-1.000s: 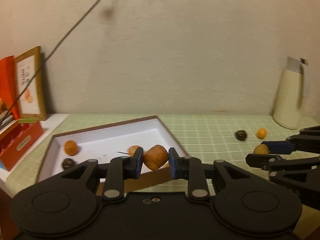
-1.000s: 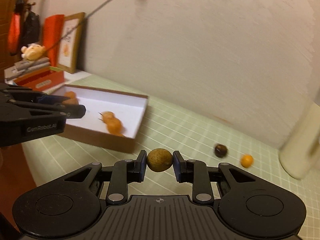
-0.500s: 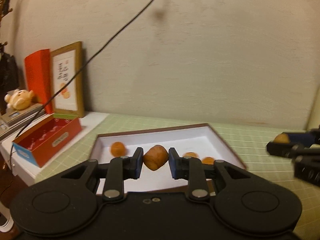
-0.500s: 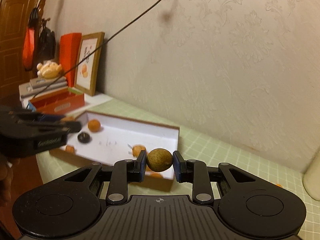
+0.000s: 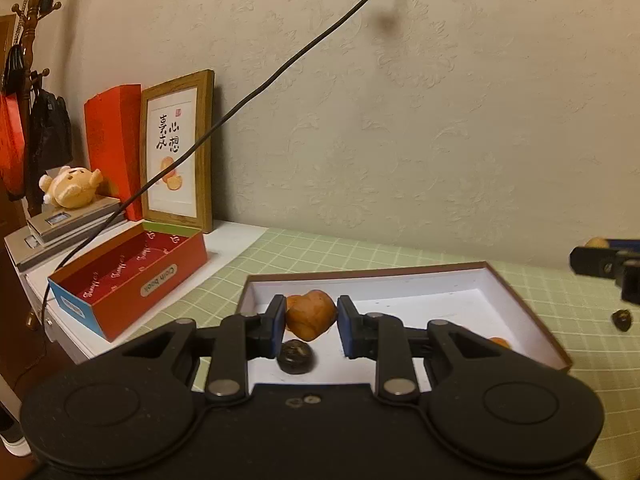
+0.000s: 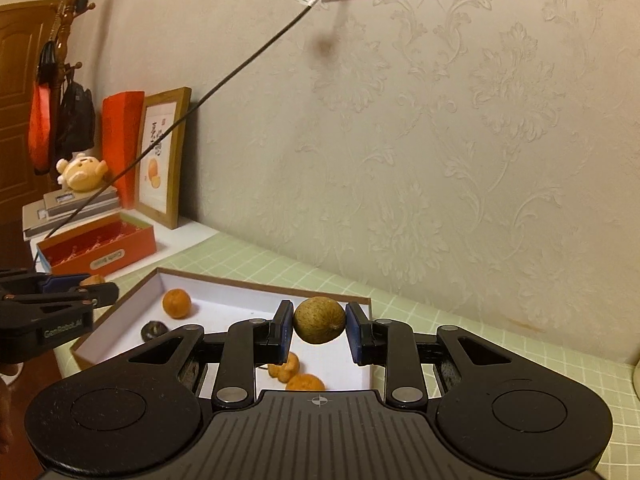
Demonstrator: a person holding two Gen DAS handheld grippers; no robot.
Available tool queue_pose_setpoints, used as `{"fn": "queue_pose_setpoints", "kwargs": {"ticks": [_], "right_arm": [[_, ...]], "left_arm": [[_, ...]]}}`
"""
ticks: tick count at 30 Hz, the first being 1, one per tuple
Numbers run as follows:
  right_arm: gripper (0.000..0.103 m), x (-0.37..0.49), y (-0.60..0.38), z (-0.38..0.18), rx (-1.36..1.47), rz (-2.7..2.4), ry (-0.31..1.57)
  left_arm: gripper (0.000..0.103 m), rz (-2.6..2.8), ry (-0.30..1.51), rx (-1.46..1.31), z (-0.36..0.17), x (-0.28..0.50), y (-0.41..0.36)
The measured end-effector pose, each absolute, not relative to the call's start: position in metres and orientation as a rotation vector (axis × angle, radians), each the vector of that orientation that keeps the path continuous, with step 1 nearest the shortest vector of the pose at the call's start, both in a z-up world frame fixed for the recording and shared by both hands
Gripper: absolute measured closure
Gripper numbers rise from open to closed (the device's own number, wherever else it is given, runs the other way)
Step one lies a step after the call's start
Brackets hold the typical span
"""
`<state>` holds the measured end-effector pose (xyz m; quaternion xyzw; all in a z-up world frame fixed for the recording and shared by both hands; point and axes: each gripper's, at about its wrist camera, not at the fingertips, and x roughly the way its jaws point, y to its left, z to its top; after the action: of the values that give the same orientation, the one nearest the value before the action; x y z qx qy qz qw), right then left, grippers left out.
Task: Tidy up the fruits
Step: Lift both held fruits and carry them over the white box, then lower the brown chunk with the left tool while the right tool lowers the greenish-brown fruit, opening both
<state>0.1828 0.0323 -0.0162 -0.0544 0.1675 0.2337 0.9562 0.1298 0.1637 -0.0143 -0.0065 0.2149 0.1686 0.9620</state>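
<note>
My left gripper is shut on an orange-brown lumpy fruit, held over the near left part of a shallow white box with a brown rim. A dark round fruit lies in the box just below it. My right gripper is shut on a greenish-brown round fruit above the same box's right end. Inside lie a tangerine, a dark fruit and small orange fruits. The left gripper shows at the far left of the right wrist view.
The table has a green checked cloth. A dark fruit lies on it right of the box. An open red box, a framed picture and a plush toy stand at the left. A black cable hangs from the wall sockets.
Both grippers have swung left with their fruits, from beside the box to over it. The white jug and the loose fruits at the right have left both views.
</note>
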Motion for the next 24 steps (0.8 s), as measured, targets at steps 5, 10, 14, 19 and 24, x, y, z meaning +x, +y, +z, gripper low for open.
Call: {"fn": "queue_pose_setpoints", "kwargs": {"ticks": [5, 10, 14, 19, 24], "right_arm": [[0.075, 0.199, 0.035, -0.022, -0.098, 0.470, 0.346], [0.075, 0.218, 0.041, -0.027, -0.087, 0.473, 0.357], [0.075, 0.232, 0.047, -0.030, -0.083, 0.472, 0.363], [0.075, 0.244, 0.051, -0.038, -0.089, 0.471, 0.383], [0.075, 0.252, 0.054, -0.042, -0.085, 0.467, 0.388]], "left_arm": [[0.086, 0.355, 0.451, -0.009, -0.022, 0.135, 0.174], [0.086, 0.369, 0.466, -0.002, -0.027, 0.139, 0.185], [0.086, 0.373, 0.479, -0.017, -0.030, 0.145, 0.194], [0.086, 0.367, 0.496, -0.019, -0.036, 0.153, 0.197], [0.086, 0.363, 0.509, -0.017, -0.039, 0.156, 0.200]]}}
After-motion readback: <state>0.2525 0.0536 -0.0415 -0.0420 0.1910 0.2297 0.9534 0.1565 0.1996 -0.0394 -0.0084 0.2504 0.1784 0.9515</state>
